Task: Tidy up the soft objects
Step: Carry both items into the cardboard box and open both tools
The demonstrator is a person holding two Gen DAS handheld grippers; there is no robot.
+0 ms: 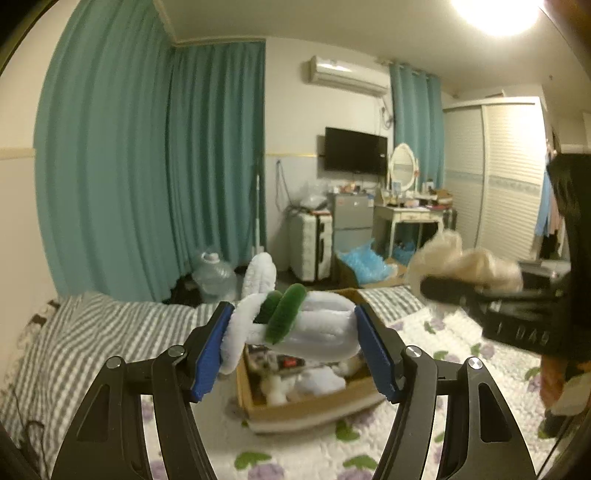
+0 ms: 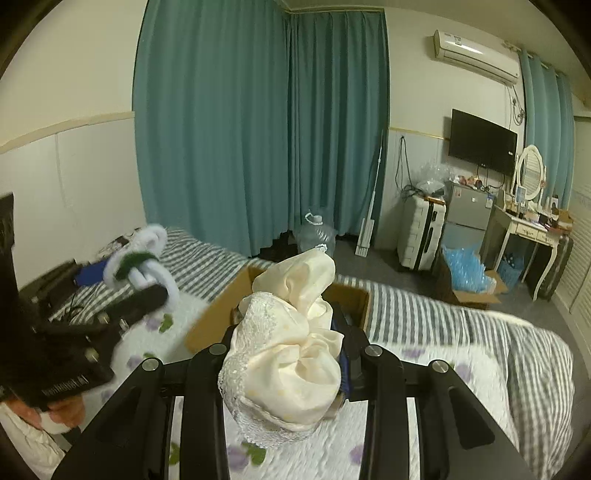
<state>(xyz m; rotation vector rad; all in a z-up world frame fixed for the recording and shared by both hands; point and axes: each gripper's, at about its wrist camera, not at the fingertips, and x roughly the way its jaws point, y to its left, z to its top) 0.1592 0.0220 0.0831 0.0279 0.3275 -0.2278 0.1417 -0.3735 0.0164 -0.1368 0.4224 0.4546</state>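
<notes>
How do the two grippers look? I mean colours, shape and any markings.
The left gripper has black, angular linkage arms with triangular cut-outs, silver pivot bolts and blue finger pads. The right gripper has the same black build; its body carries pale lettering, too blurred to read.

A ceiling lamp (image 1: pixel 498 14) glares white at the upper right of my left view. Elsewhere the room is dim and greenish. Fisheye bends the edges, corners go black, and my other gripper (image 1: pixel 480 295) smears with motion blur.

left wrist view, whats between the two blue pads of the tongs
A white plush toy with green bands, clamped between the pads, hanging above the cardboard box.
</notes>
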